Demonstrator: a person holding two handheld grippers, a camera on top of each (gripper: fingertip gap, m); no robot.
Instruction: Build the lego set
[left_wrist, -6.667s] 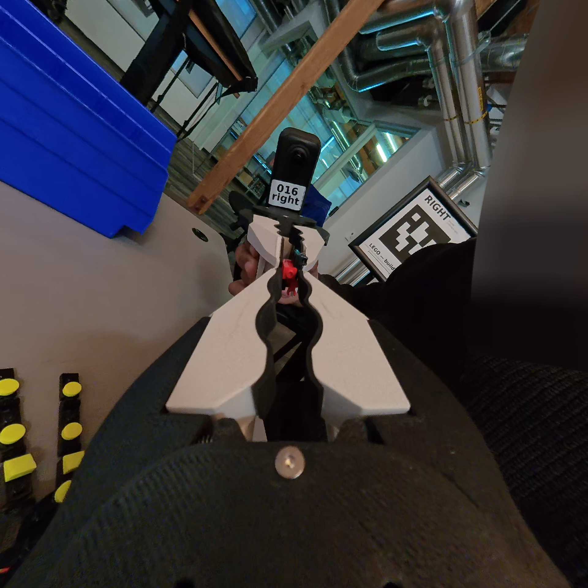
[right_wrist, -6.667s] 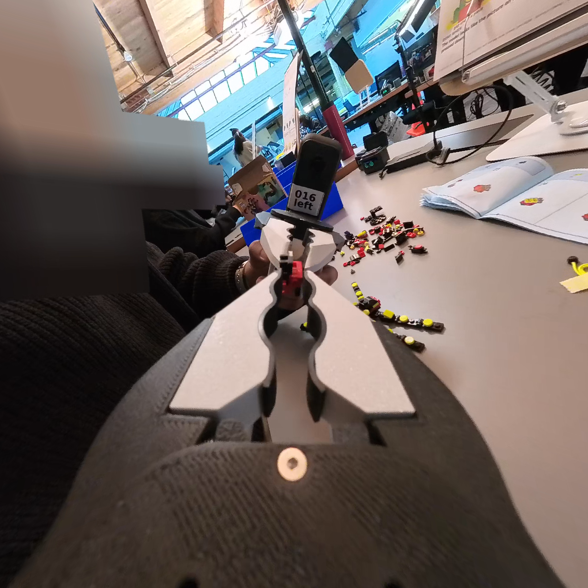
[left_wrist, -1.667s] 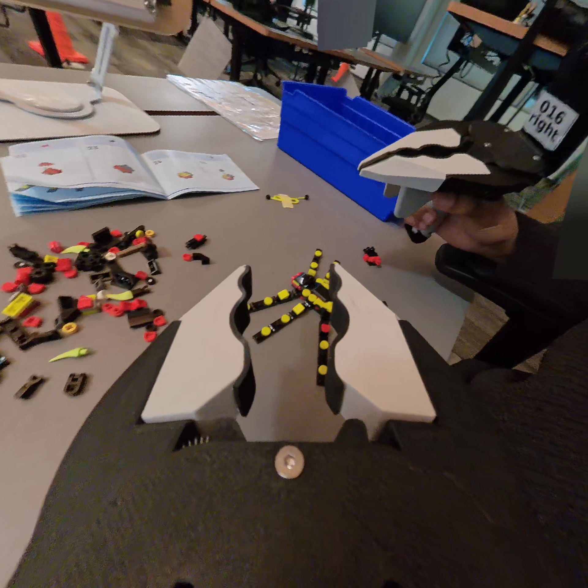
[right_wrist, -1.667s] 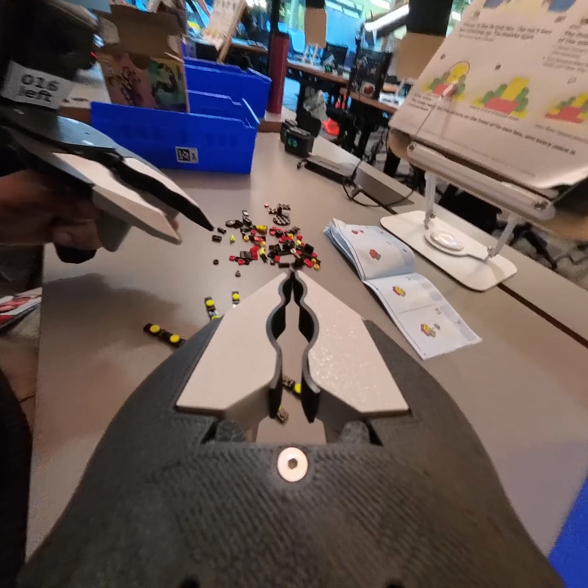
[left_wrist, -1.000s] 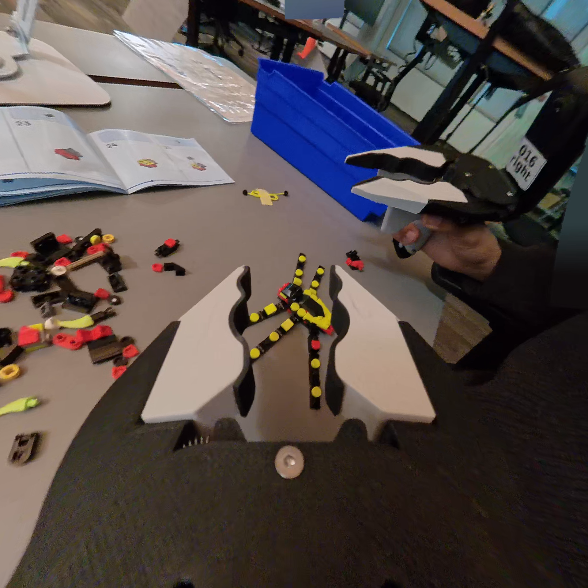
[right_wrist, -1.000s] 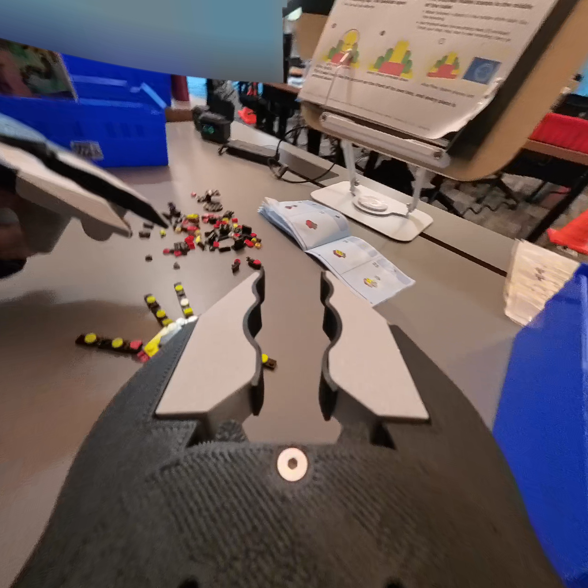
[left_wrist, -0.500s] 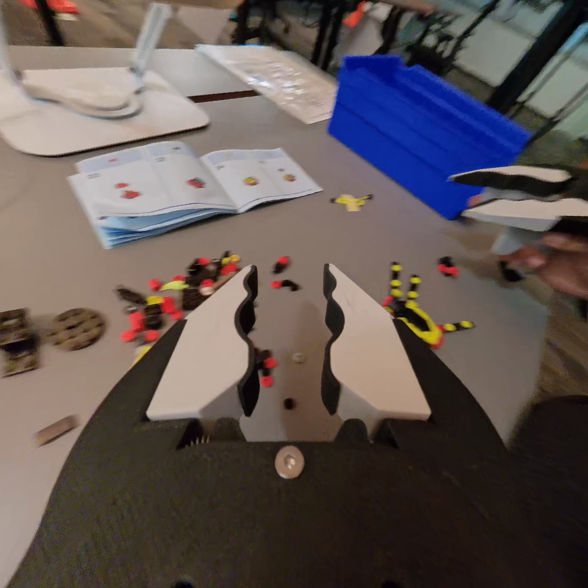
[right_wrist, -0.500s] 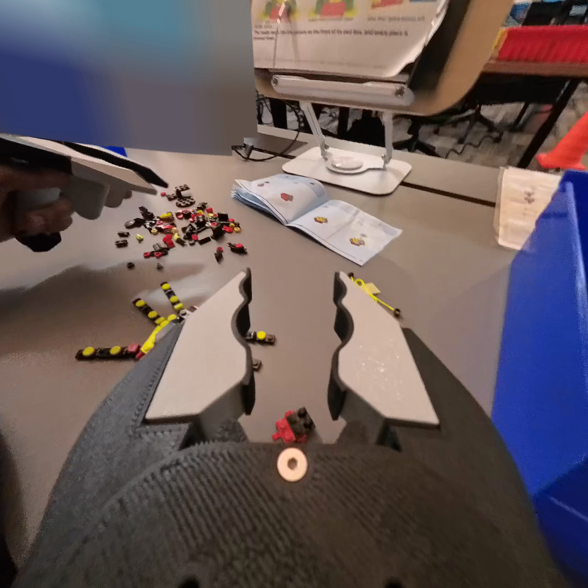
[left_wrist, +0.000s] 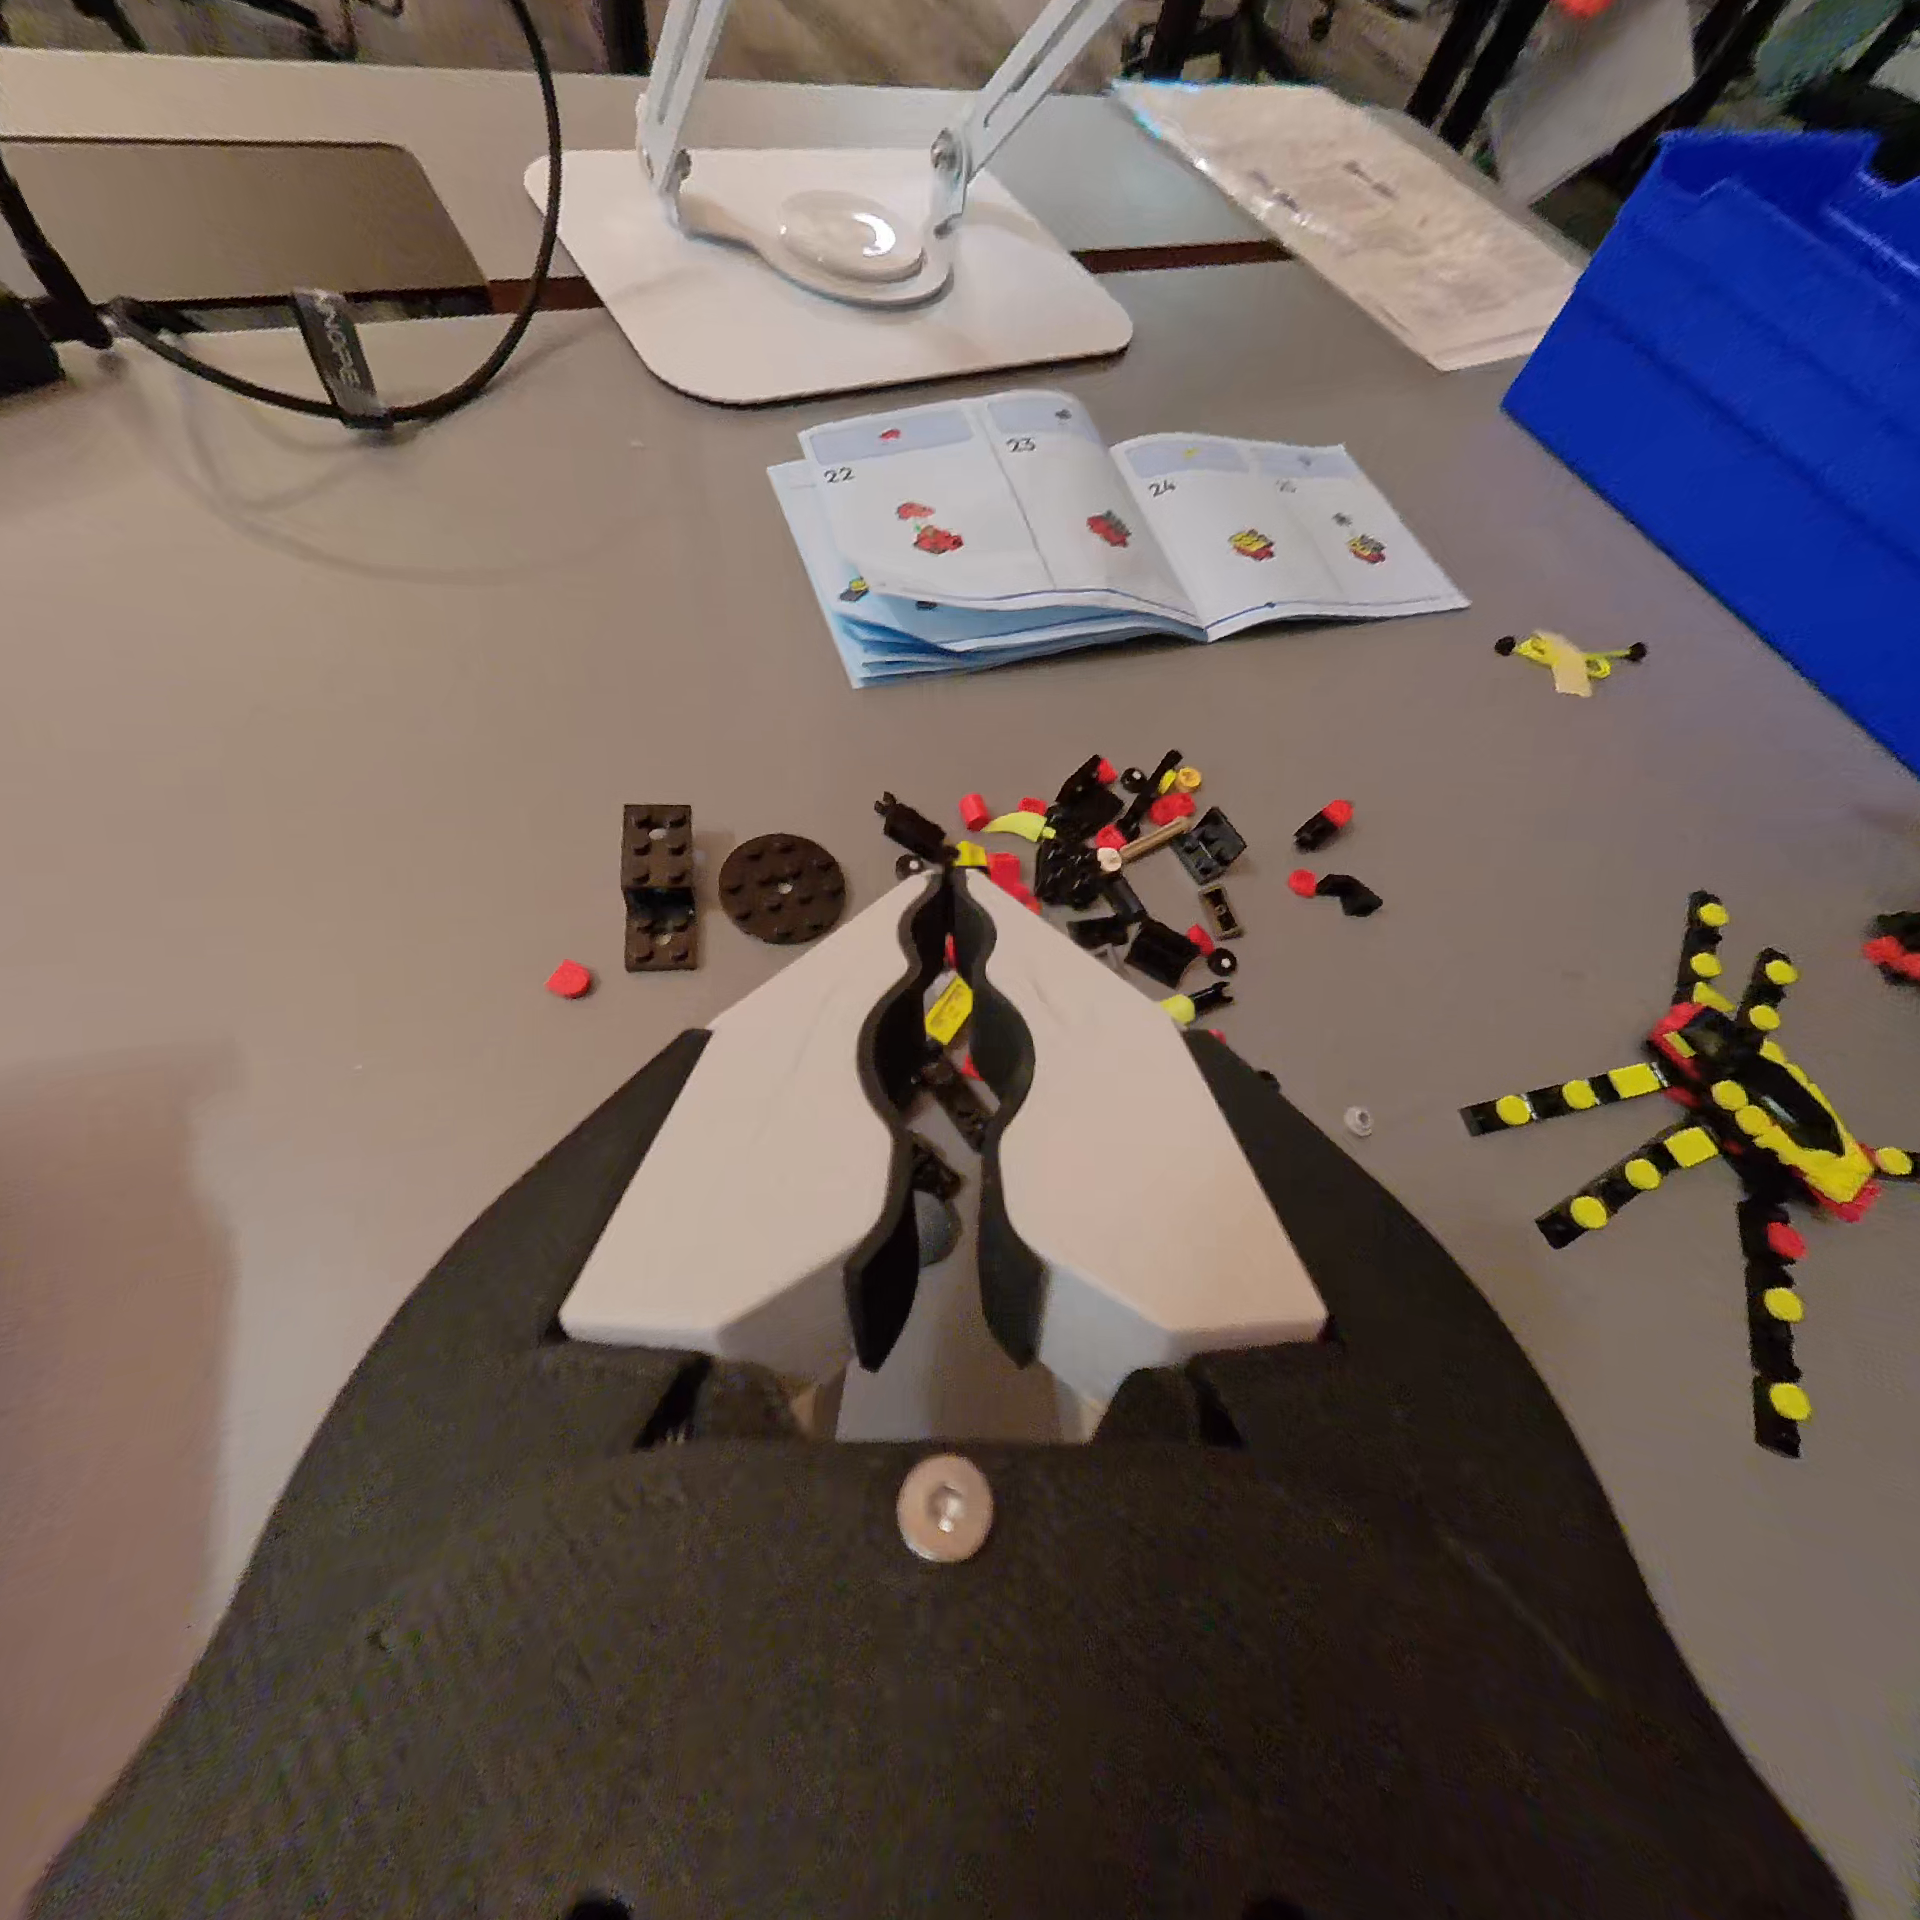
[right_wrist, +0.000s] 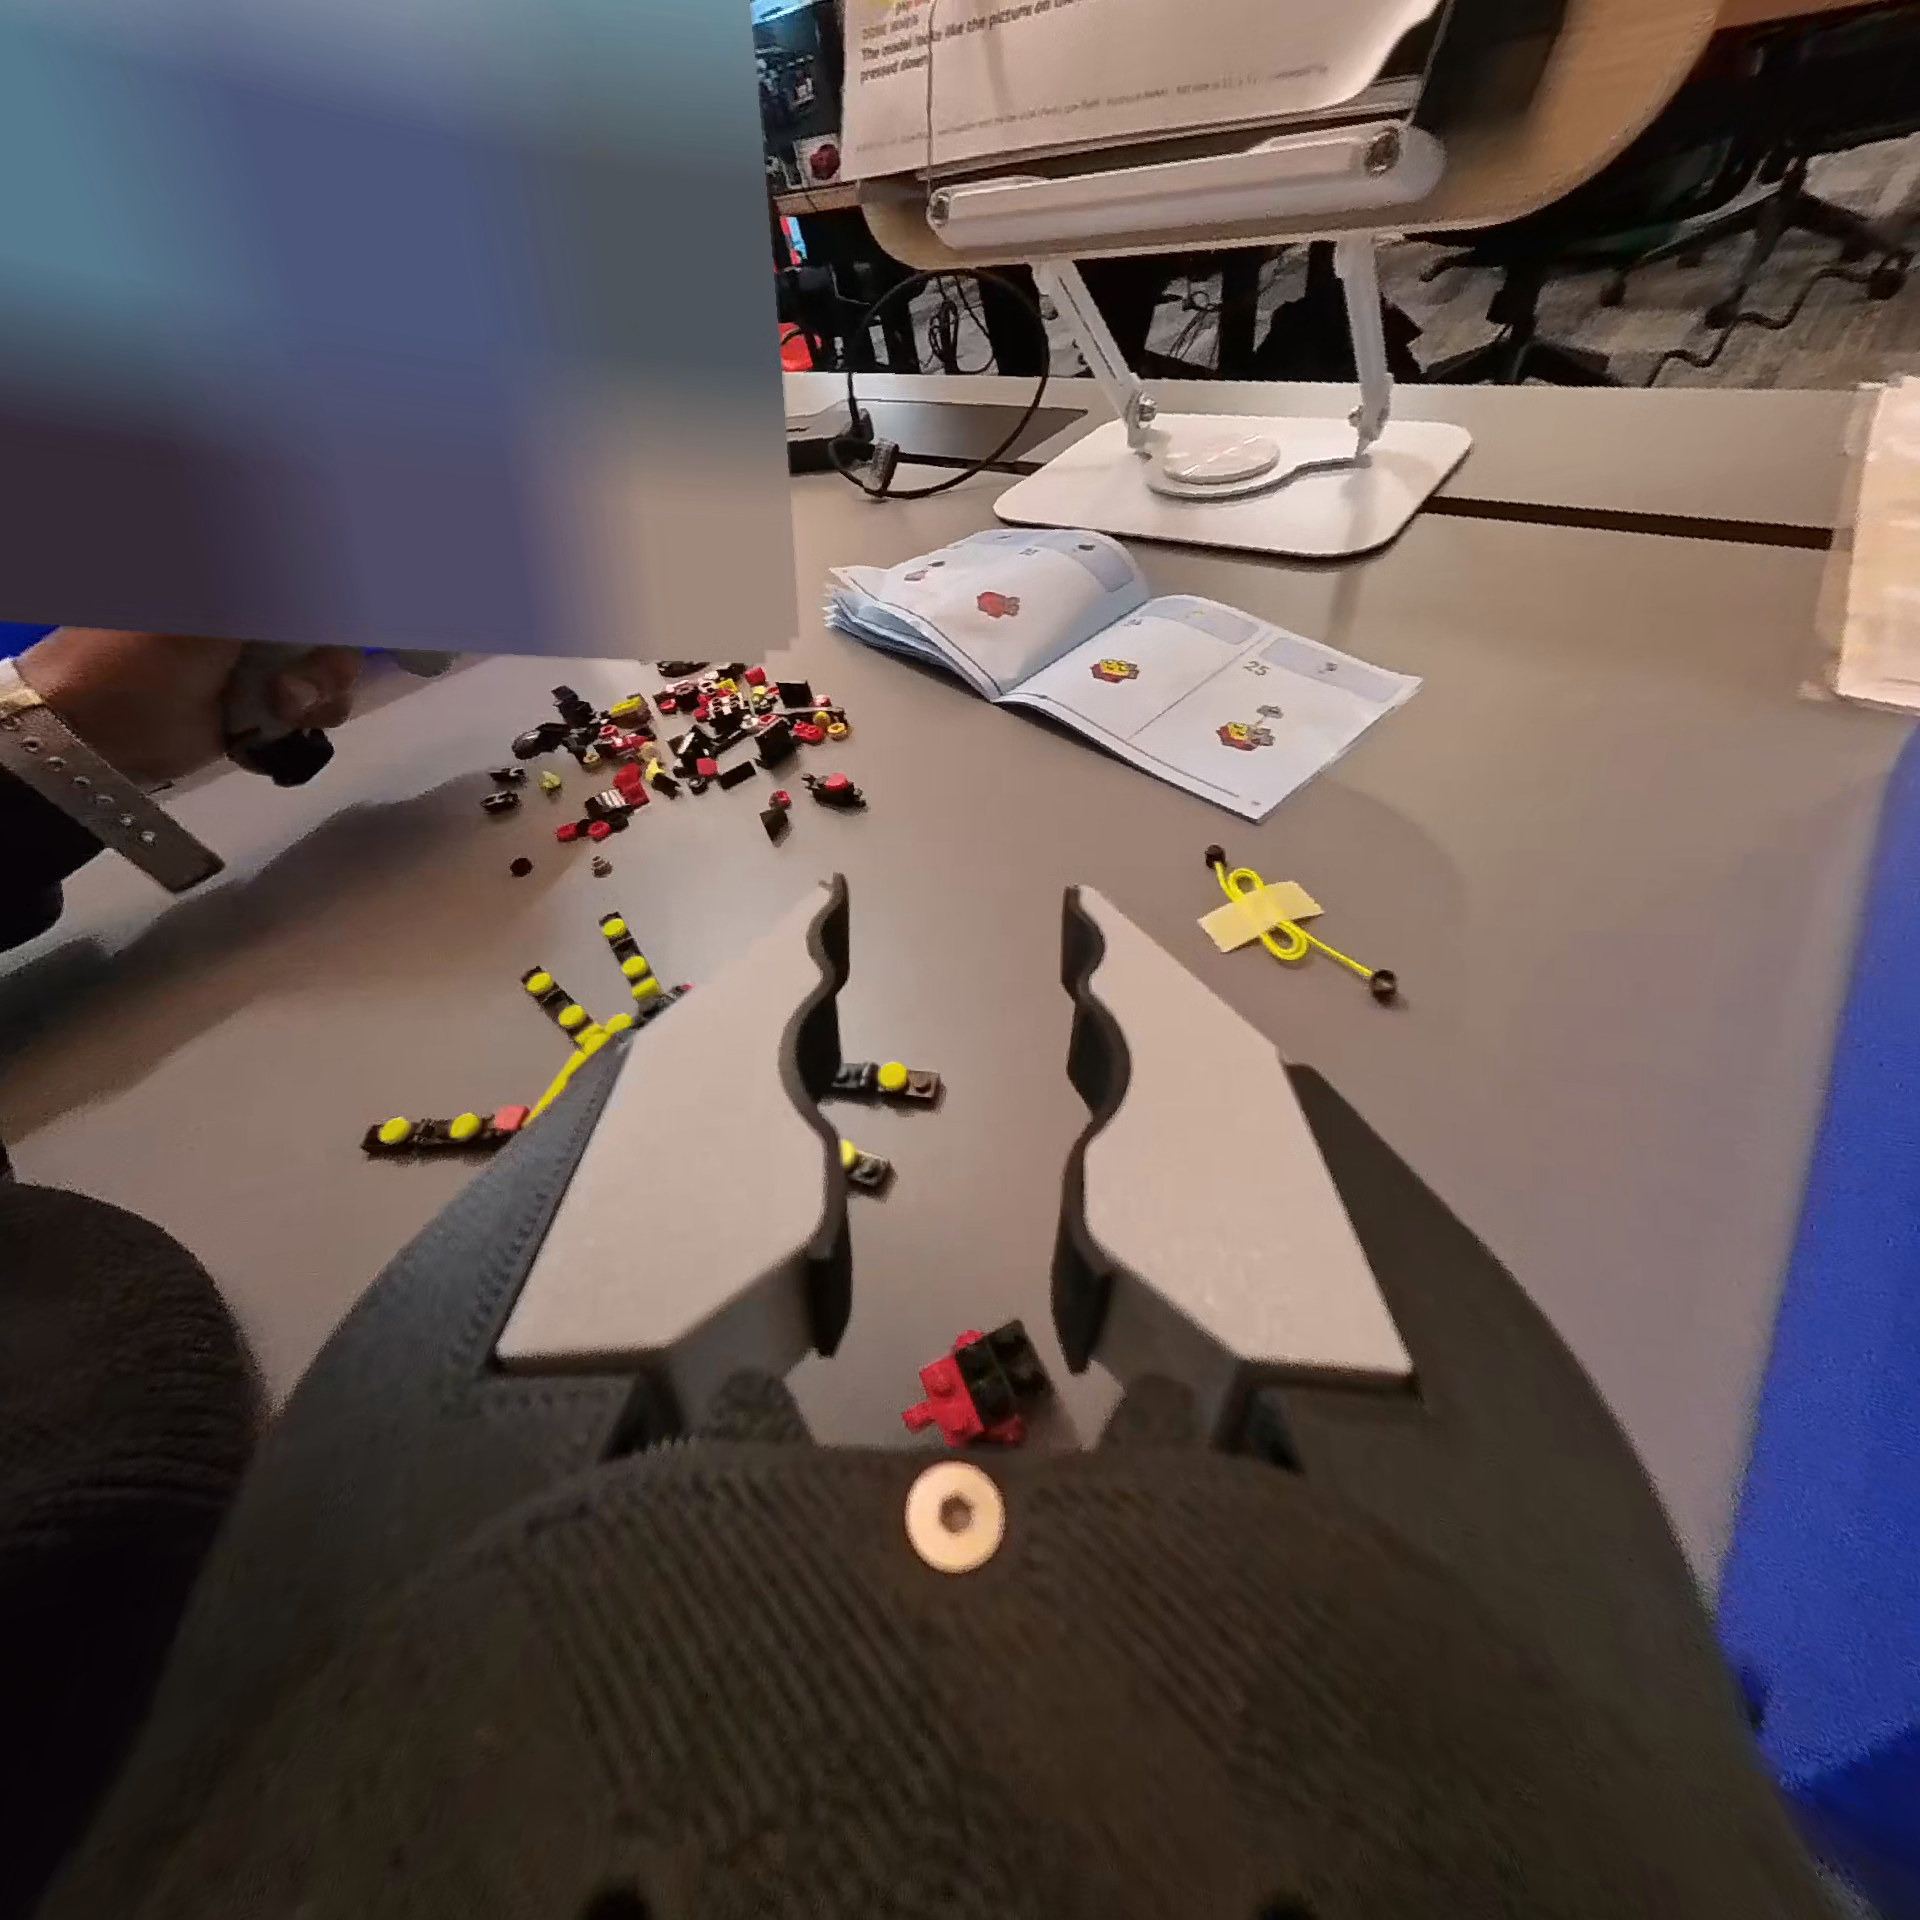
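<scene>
My left gripper (left_wrist: 945, 881) is shut, its tips low over the near edge of the loose pile of small red, black and yellow lego pieces (left_wrist: 1122, 862). I see no piece pinched between the tips. The spider-like model (left_wrist: 1745, 1122), black legs with yellow studs, lies on the grey table to its right. My right gripper (right_wrist: 951, 904) is open and empty above the table. A small red and black assembly (right_wrist: 977, 1387) lies under it between the finger bases. The model (right_wrist: 582, 1029) is partly hidden behind its left finger. The pile (right_wrist: 707, 738) lies farther off.
An open instruction booklet (left_wrist: 1122, 540) lies beyond the pile, with a white stand base (left_wrist: 831, 270) behind it. A blue bin (left_wrist: 1766, 343) stands at the right. A taped yellow string (right_wrist: 1273, 920) lies near the right gripper. A black round plate (left_wrist: 781, 888) and black brick (left_wrist: 658, 888) lie left of the pile. Spacing between my two grippers at the tips: around 30 centimeters. My right tips are about 35 centimeters from the black round plate (left_wrist: 781, 888), my left tips only 7 centimeters.
My left gripper has swung left and down onto the loose pile and has shut. My right gripper stays open over the red and black assembly, almost still.
</scene>
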